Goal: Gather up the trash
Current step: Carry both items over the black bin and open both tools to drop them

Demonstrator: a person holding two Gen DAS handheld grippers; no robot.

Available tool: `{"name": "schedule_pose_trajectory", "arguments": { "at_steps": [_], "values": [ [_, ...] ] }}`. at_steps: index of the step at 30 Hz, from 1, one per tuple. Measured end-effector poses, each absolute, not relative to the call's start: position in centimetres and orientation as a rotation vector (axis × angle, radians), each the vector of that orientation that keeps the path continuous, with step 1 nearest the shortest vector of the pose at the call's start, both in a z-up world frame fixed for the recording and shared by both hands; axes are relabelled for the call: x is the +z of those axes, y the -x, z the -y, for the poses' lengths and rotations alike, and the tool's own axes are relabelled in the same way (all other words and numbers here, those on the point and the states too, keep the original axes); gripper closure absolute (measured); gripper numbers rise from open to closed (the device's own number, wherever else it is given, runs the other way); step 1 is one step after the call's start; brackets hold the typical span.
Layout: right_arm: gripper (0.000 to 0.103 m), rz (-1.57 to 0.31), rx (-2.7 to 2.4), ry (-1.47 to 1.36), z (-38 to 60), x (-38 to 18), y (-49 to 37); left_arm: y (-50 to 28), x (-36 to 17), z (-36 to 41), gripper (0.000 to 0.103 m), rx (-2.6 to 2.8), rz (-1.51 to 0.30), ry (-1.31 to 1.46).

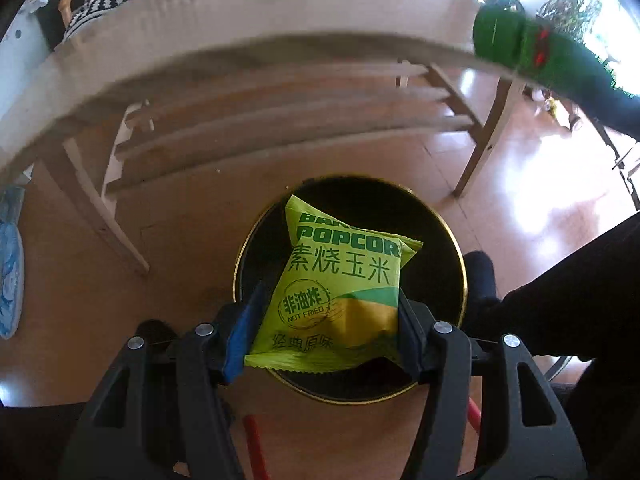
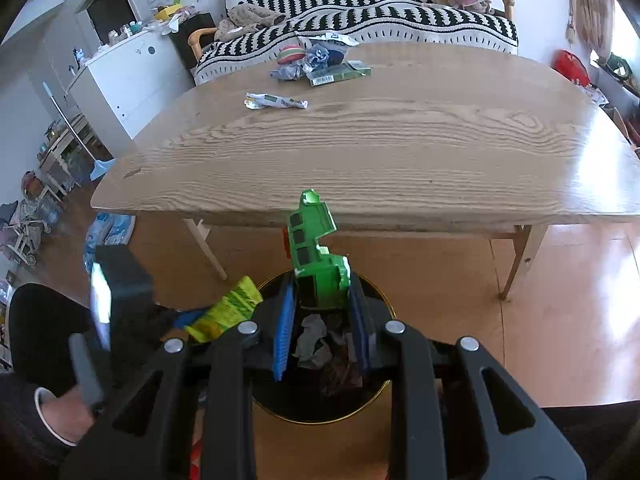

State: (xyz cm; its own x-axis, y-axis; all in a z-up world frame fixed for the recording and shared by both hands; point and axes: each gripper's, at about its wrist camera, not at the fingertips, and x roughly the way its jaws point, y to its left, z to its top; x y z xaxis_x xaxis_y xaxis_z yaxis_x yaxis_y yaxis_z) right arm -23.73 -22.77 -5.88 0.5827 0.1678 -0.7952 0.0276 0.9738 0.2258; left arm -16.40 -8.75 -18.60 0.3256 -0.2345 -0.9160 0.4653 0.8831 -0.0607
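Note:
My left gripper [image 1: 328, 300] is shut on a yellow-green popcorn bag [image 1: 340, 292] and holds it over a round black bin with a gold rim [image 1: 456, 264] on the floor. My right gripper [image 2: 322, 300] is shut on a crumpled green carton [image 2: 316, 256] above the same bin [image 2: 384, 392], which holds crumpled wrappers [image 2: 316, 344]. The popcorn bag [image 2: 228, 312] and the left gripper show at the left of the right wrist view. The green carton [image 1: 520, 48] shows blurred at the upper right of the left wrist view.
A wooden table [image 2: 380, 148] stands behind the bin, with a white wrapper [image 2: 276, 101], a green box [image 2: 340, 74] and crumpled trash [image 2: 308, 60] at its far side. A striped sofa [image 2: 360, 20] and a white cabinet [image 2: 128, 76] lie beyond. A table leg [image 2: 520, 260] stands right.

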Motion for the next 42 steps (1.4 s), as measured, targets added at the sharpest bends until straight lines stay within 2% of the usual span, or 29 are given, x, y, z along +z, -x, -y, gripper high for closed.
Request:
{"name": "schedule_pose_trajectory", "arguments": {
  "at_steps": [11,14,15,19,25,29,42],
  "values": [
    [0.077,-0.956,0.085,-0.227,22.8,-5.9,23.2,17.0,-21.6,10.6,0.044,-0.496,-1.188,-0.296],
    [0.077,-0.958,0.084,-0.228,22.7,-5.9,23.1,17.0,-21.4,10.7,0.034,-0.503,-1.185,-0.286],
    [0.077,-0.959,0.085,-0.228,22.7,-6.0,23.1,17.0,-21.3,10.6,0.027,-0.499,-1.181,-0.280],
    [0.077,-0.964,0.086,-0.224,22.7,-6.2,23.1,17.0,-20.9,10.6,0.023,-0.492,-1.170,-0.277],
    [0.077,-0.999,0.098,-0.208,22.3,-6.9,22.8,17.3,-20.4,10.2,0.022,-0.472,-1.182,-0.277],
    [0.077,-1.096,0.095,-0.188,21.8,-8.8,22.1,17.8,-19.5,9.1,0.021,-0.460,-1.202,-0.247],
    [0.077,-1.292,0.071,-0.175,20.3,-14.2,19.2,17.5,-13.8,5.0,0.019,-0.397,-1.117,-0.175]
  ]
}}
